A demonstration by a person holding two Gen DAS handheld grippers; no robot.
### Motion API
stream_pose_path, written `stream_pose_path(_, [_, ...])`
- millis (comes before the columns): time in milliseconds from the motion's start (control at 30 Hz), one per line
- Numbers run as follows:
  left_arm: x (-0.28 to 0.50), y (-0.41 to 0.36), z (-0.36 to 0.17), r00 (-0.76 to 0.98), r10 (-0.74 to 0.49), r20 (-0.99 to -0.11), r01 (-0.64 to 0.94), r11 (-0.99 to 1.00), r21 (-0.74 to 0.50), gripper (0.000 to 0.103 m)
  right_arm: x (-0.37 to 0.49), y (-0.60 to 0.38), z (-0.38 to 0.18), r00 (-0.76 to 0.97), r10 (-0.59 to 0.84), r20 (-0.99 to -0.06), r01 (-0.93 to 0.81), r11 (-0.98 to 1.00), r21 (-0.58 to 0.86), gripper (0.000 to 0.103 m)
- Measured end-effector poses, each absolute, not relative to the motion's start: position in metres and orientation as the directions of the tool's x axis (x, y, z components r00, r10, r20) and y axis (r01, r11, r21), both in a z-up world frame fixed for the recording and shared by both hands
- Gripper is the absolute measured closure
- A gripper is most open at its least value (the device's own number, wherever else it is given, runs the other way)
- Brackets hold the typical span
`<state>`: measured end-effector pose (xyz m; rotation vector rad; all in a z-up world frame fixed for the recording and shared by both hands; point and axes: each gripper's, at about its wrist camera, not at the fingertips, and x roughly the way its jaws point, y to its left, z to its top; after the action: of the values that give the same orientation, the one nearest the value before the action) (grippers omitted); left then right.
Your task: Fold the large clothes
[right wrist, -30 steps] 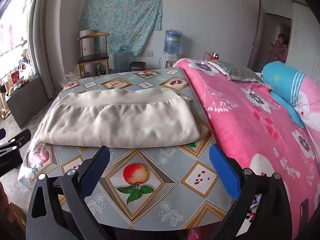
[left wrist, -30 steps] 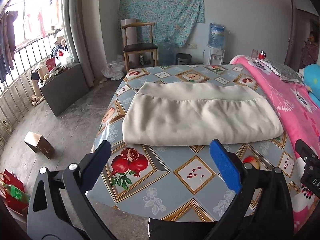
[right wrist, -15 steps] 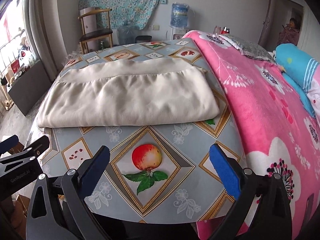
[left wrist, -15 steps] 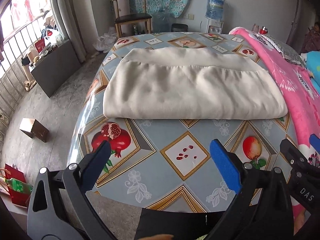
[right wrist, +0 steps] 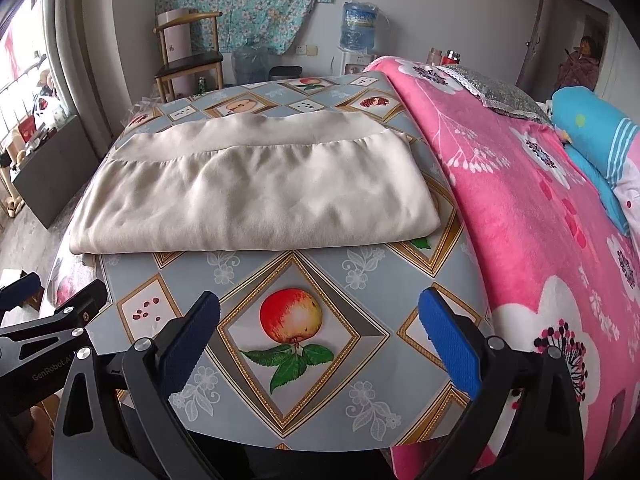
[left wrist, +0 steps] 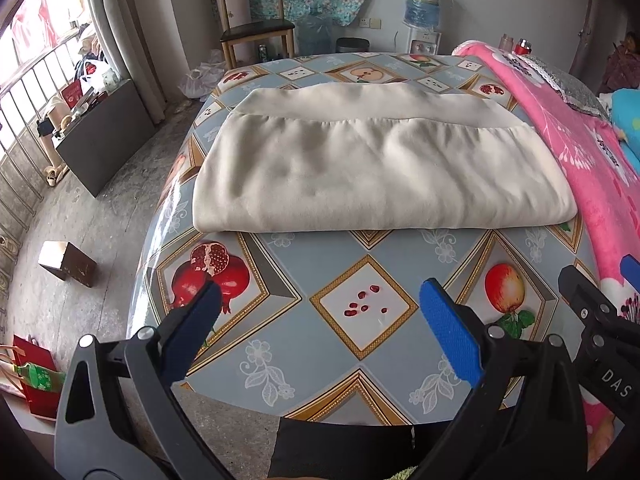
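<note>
Garment: cream folded cloth with a gathered band along its far edge [left wrist: 380, 176] [right wrist: 256, 196], lying flat across the middle of the surface, well apart from both grippers.
Surface: grey-blue tablecloth with gold diamond frames and fruit prints [left wrist: 360, 308] [right wrist: 288, 320]; the near strip in front of the cloth is bare.
Left gripper: black frame with 2 blue pads [left wrist: 320, 320], hovering above the near edge of the surface, jaws wide apart, nothing between them.
Right gripper: same build [right wrist: 320, 320], hovering over the apple print, jaws wide apart, holding nothing; its tip also shows at the right edge of the left wrist view.
Right side: pink flowered blanket [right wrist: 540, 200] lying against the surface's right edge, just beside the cloth's right end.
Background: wooden chair with dark seat [left wrist: 256, 28] beyond the far edge; blue water-cooler bottle [right wrist: 358, 26] by the wall.
</note>
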<state>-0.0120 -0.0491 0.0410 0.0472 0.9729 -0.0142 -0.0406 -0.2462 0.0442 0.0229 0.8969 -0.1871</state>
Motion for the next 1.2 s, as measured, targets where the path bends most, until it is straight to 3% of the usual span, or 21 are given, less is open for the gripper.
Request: stream_pose_path(1200, [-0.0165,-0.0517,0.0449,0.566,-0.003,-0.825,0.043,0.999,0.025,0.007,-0.0452,-0.2493,0.0464,0.603,-0.169,-0.779,0.181,0.981,-0.073,0.006])
